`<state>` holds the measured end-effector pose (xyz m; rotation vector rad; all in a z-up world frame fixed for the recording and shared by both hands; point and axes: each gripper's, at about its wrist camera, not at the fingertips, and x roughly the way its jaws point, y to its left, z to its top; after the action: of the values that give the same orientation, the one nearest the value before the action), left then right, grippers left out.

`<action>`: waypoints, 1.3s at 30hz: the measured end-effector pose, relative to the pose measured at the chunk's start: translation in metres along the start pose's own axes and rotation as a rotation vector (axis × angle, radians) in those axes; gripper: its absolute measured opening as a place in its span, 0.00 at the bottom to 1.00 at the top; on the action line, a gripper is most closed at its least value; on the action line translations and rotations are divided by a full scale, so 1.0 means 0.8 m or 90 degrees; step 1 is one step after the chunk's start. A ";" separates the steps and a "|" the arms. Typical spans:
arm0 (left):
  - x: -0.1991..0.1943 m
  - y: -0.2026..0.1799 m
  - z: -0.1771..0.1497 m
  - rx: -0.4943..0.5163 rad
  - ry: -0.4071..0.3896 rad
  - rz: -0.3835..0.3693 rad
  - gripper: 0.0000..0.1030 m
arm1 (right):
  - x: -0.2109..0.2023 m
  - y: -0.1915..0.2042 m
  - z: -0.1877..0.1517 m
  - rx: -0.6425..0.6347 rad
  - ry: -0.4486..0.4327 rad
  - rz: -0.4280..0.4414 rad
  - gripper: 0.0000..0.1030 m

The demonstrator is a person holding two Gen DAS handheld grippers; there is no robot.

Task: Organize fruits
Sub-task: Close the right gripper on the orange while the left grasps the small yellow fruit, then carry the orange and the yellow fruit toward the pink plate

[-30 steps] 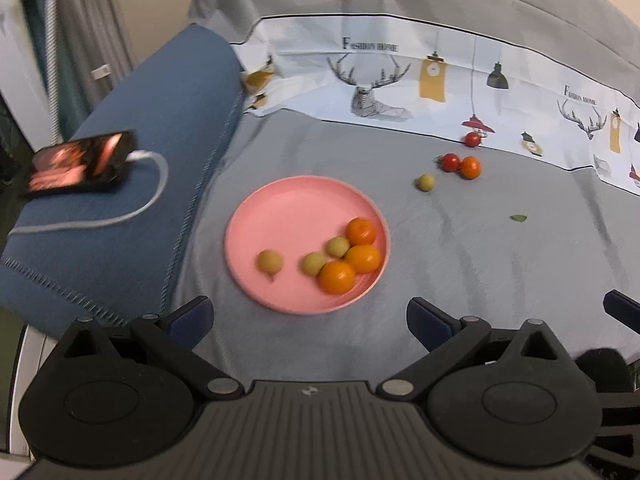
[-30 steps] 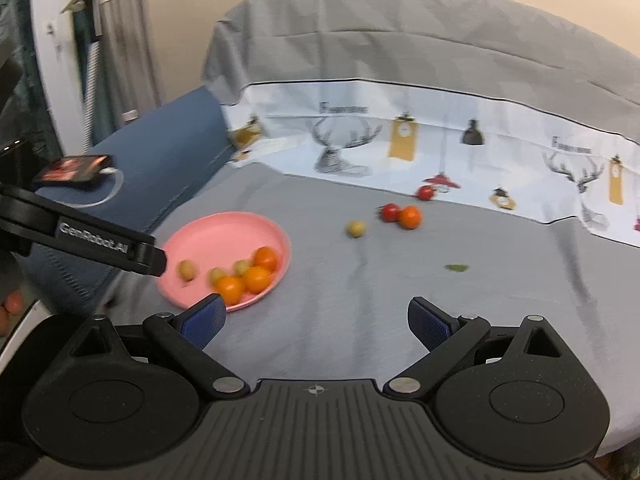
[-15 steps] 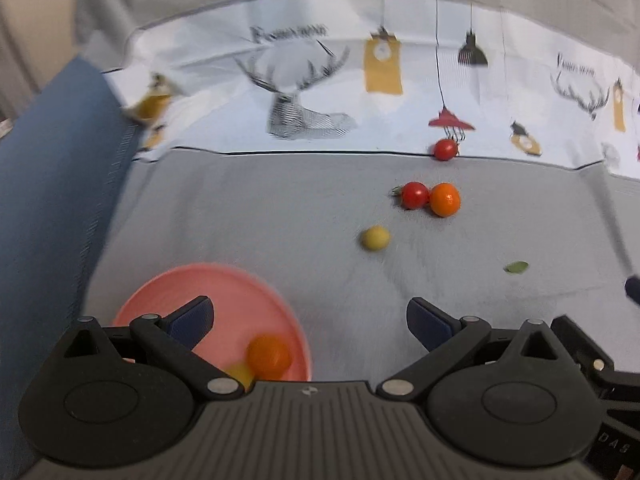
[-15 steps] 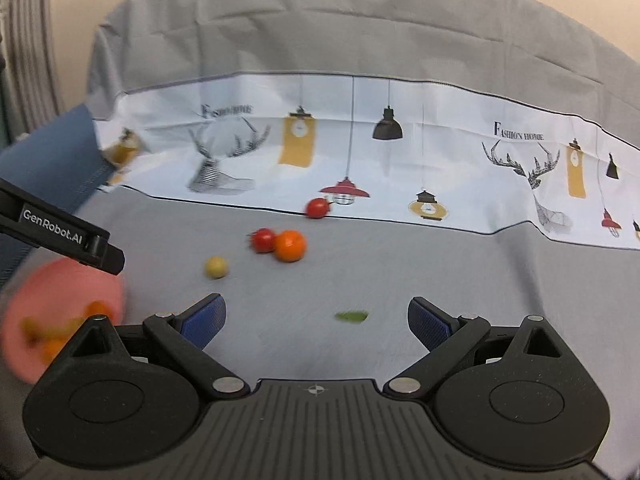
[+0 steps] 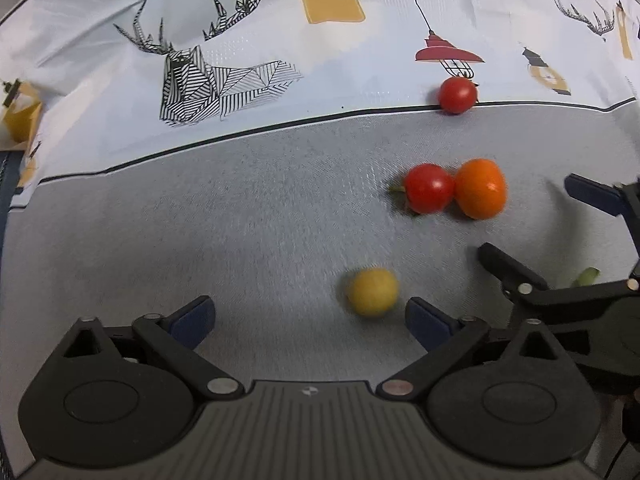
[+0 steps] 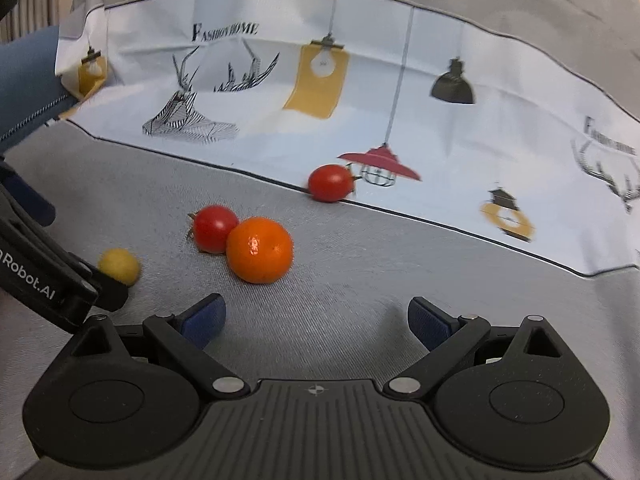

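Left wrist view: my left gripper (image 5: 308, 316) points steeply down at the grey cloth (image 5: 240, 232). Its jaws stand wide and are closing; nothing is pinched between the pads. The yellow fruit (image 5: 373, 291) lies on the cloth just ahead of the right-hand pad (image 5: 424, 322), close to it, a little inside the gap; I cannot tell whether the two touch. Farther ahead and to the right, a red tomato (image 5: 429, 188) and an orange fruit (image 5: 481, 188) lie touching, side by side. A second red tomato (image 5: 457, 95) sits on the black line where the grey cloth meets the white printed band (image 5: 248, 40) with its deer and lamp motifs. My right gripper (image 5: 536, 232) enters from the right edge; a small green leaf (image 5: 587, 276) shows behind its linkage.

Right wrist view: my right gripper (image 6: 316, 318) is released, pads well apart, with bare cloth between them. The orange fruit (image 6: 259, 249) lies just ahead of the left-hand pad, touching the red tomato (image 6: 215, 228) behind it. The second red tomato (image 6: 330, 182) rests on the border line. The yellow fruit (image 6: 119, 266) lies at the left, beside a finger of my left gripper (image 6: 60, 276), which partly hides it.
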<state>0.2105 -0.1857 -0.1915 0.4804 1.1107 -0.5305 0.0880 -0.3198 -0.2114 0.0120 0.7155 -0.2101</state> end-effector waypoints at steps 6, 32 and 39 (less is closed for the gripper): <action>-0.007 0.001 0.003 0.014 -0.040 -0.037 0.26 | 0.012 0.002 0.012 -0.009 -0.036 0.076 0.36; -0.285 -0.027 -0.184 -0.046 -0.068 0.023 0.26 | -0.295 0.058 -0.049 0.055 -0.039 0.056 0.36; -0.344 -0.018 -0.268 -0.071 -0.068 0.035 0.26 | -0.380 0.107 -0.066 0.054 -0.050 0.111 0.36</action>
<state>-0.0449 -0.0231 -0.0177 0.3807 1.0166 -0.4391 -0.1527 -0.1747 -0.0581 0.1458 0.6230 -0.0732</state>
